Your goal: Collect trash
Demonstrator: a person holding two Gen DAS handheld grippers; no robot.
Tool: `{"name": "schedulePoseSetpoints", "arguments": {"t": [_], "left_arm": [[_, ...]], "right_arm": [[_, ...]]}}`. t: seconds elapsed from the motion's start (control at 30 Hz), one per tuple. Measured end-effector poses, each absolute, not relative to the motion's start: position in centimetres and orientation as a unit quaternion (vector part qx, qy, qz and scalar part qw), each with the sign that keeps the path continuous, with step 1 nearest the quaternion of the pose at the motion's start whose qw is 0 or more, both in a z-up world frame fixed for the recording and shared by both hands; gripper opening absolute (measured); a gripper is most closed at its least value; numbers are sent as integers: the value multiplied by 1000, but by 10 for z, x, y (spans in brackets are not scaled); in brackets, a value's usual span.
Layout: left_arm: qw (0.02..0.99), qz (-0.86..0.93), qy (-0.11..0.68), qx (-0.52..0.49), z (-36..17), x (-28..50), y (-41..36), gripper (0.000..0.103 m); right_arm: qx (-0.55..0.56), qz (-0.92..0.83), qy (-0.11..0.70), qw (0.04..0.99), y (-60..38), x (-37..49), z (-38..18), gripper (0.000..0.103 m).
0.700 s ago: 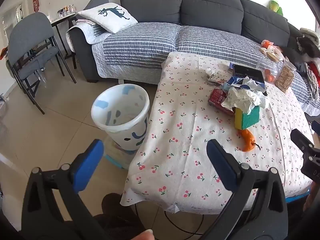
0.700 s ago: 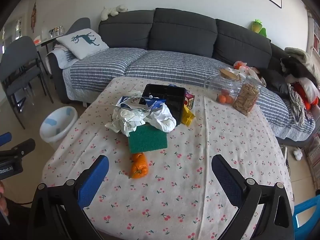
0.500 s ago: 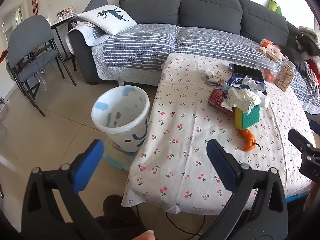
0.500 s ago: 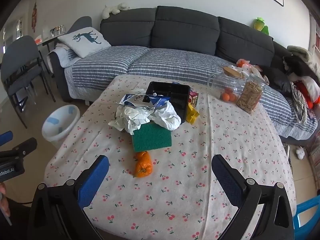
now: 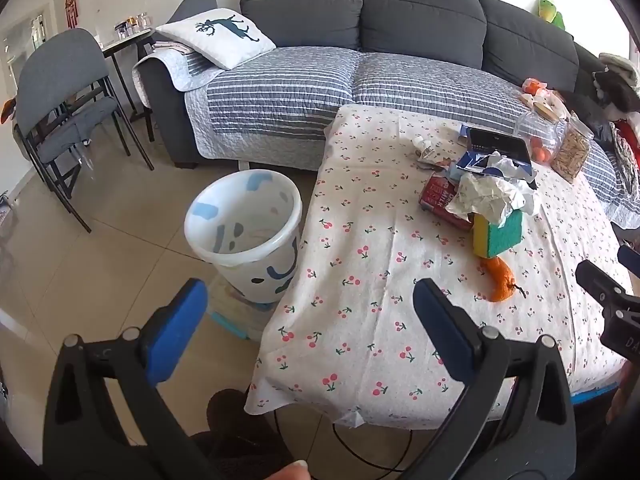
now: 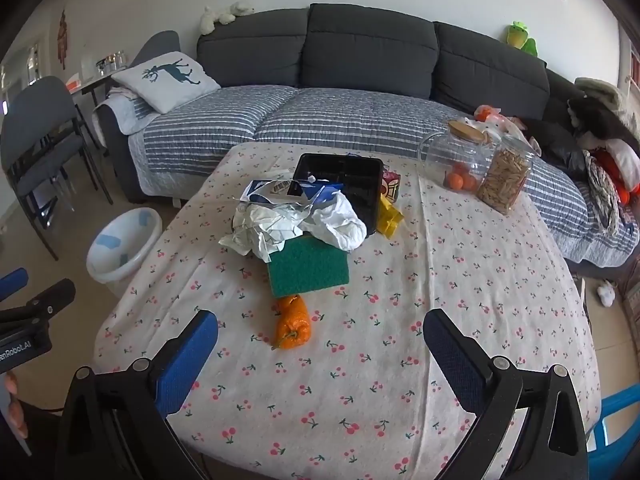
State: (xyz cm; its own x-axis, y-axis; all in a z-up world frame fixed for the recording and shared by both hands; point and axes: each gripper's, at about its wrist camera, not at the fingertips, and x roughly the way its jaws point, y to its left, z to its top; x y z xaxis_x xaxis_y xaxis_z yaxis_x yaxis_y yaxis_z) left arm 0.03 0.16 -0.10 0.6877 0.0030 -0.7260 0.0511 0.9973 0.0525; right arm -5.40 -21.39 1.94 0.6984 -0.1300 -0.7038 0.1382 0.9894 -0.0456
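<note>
– Trash sits heaped mid-table: crumpled white paper (image 6: 280, 228) draped over a green sponge (image 6: 308, 270), torn blue-and-white wrappers (image 6: 280, 192) against a black tray (image 6: 344, 176), and an orange pepper (image 6: 292, 324) lying alone, nearest the right gripper (image 6: 320, 344).

– Which step is this?

– The approach, I judge. Nothing is held; the right gripper hangs wide open above the cherry-print tablecloth (image 6: 460, 280), short of the pepper. The left gripper (image 5: 308, 316) is just as wide, poised over the table's near corner.

– Next move?

– Probably lowering the right gripper over the pepper or the paper, closing, then carrying it left to the white bin (image 5: 244, 232) on the floor beside the table.

– What does each view add?

– The left view looks down into the bin and shows a red carton (image 5: 440, 196) under the paper. The right view shows only the bin's rim, but reveals two glass jars (image 6: 480, 168) and a yellow wrapper (image 6: 390, 216) beside the tray.
</note>
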Motion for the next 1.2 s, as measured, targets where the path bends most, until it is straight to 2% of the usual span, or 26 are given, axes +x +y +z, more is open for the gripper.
{"name": "schedulePoseSetpoints", "arguments": {"t": [1.2], "left_arm": [[919, -10, 393, 42, -3, 2, -1, 102]], "right_arm": [[25, -68, 390, 918, -216, -54, 13, 103]]}}
